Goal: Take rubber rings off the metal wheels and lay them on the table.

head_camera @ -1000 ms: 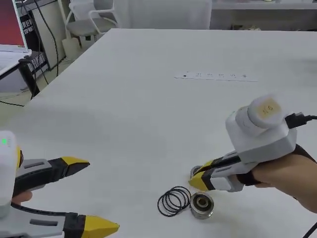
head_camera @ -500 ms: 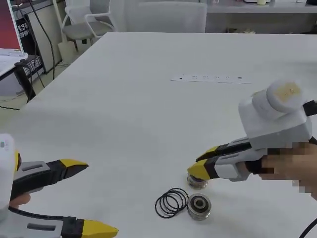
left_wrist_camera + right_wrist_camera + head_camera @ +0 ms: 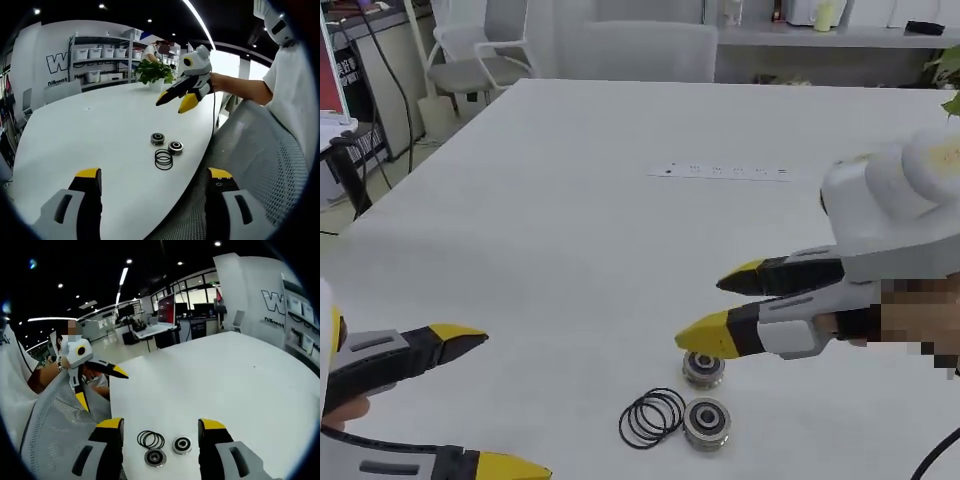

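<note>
Two small metal wheels lie flat on the white table (image 3: 570, 200): the farther wheel (image 3: 703, 367) (image 3: 158, 138) (image 3: 182, 445) and the nearer wheel (image 3: 706, 420) (image 3: 175, 147) (image 3: 155, 457). Several thin black rubber rings (image 3: 652, 416) (image 3: 163, 159) (image 3: 150, 439) lie overlapped just left of the nearer wheel. My right gripper (image 3: 705, 305) (image 3: 161, 423) (image 3: 173, 101) hovers open just above the farther wheel, holding nothing. My left gripper (image 3: 490, 400) (image 3: 154, 175) (image 3: 102, 387) is open and empty, well to the left of the rings near the table's front edge.
A flush socket strip (image 3: 720, 171) is set into the table farther back. Office chairs (image 3: 470, 60) stand beyond the far left corner. A potted plant (image 3: 154, 72) stands at the table's far end in the left gripper view.
My right gripper, which was shut and low at the farther wheel, has lifted slightly and opened. The wheel stays on the table. The left gripper has barely moved.
</note>
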